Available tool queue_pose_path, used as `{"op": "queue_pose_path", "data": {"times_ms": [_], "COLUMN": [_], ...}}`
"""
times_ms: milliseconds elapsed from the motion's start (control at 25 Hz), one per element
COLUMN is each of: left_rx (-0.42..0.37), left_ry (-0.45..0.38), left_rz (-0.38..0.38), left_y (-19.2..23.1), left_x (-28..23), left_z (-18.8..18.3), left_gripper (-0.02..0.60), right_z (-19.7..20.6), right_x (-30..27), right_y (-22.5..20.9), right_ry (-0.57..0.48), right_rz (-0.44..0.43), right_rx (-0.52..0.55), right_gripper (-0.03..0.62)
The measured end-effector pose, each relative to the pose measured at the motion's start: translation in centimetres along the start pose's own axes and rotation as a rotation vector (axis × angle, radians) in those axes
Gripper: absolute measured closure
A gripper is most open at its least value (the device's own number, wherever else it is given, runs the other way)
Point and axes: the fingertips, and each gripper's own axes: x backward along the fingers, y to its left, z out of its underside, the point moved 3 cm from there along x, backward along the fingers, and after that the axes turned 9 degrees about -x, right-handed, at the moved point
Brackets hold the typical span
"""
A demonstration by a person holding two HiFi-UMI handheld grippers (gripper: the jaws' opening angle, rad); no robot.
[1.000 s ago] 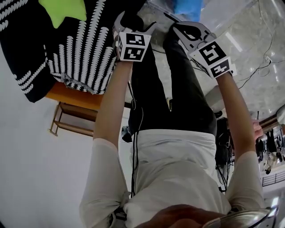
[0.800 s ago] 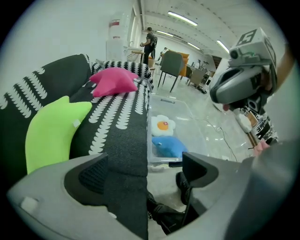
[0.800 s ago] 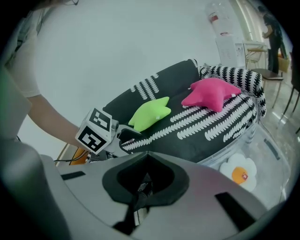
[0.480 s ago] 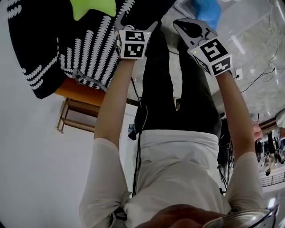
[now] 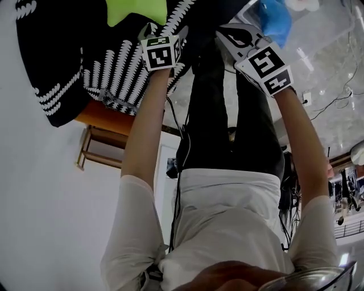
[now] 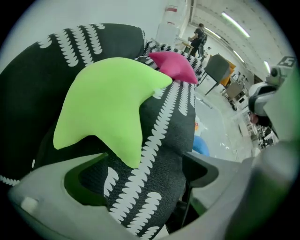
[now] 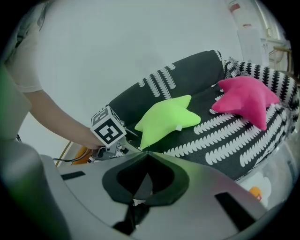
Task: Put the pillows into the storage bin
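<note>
A lime-green star pillow (image 5: pixel 136 10) (image 6: pixel 108 103) (image 7: pixel 168 117) lies on a black seat with white leaf print (image 5: pixel 68 57) (image 6: pixel 28 84) (image 7: pixel 187 75). Beside it, farther along the seat, rests a pink star pillow (image 6: pixel 171 65) (image 7: pixel 248 98). My left gripper (image 5: pixel 165 31) (image 6: pixel 145 173) is open, its jaws spread at the seat's edge just short of the green pillow's lower point. To its right, my right gripper (image 5: pixel 230 35) (image 7: pixel 145 153) is shut and holds nothing. A clear storage bin (image 5: pixel 318 23) with something blue (image 5: pixel 273 14) inside stands on the floor.
An orange-topped wooden stand (image 5: pixel 102 122) sits under the seat's edge. Cables (image 5: pixel 335 91) trail over the pale marble floor at the right. The person's dark trouser legs (image 5: pixel 227 113) stand between the seat and the bin. People and furniture are far off in the room.
The left gripper has turned and moved closer to the green pillow. The right gripper has barely shifted. The head view has swung, so the seat and bin sit farther right.
</note>
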Motion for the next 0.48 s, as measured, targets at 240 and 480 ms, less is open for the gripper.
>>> {"op": "queue_pose_path", "data": {"times_ms": [240,480], "left_rx": [0.162,0.298], "left_ry": [-0.037,-0.087], "left_rz": [-0.020,-0.097], "left_y": [2.1,4.0], "left_x": [-2.1,-3.6], "left_z": [-1.7,-2.3], "left_gripper": [0.110,0.110], "right_z": [0.0,0.8], "right_x": [-1.5,-2.1], "right_y": [-1.5,-3.0], "right_ry": [0.007,-0.005], "right_rz": [0.011,0.033], "right_rx": [-0.034,-0.088], "right_gripper": [0.592,0.592]}}
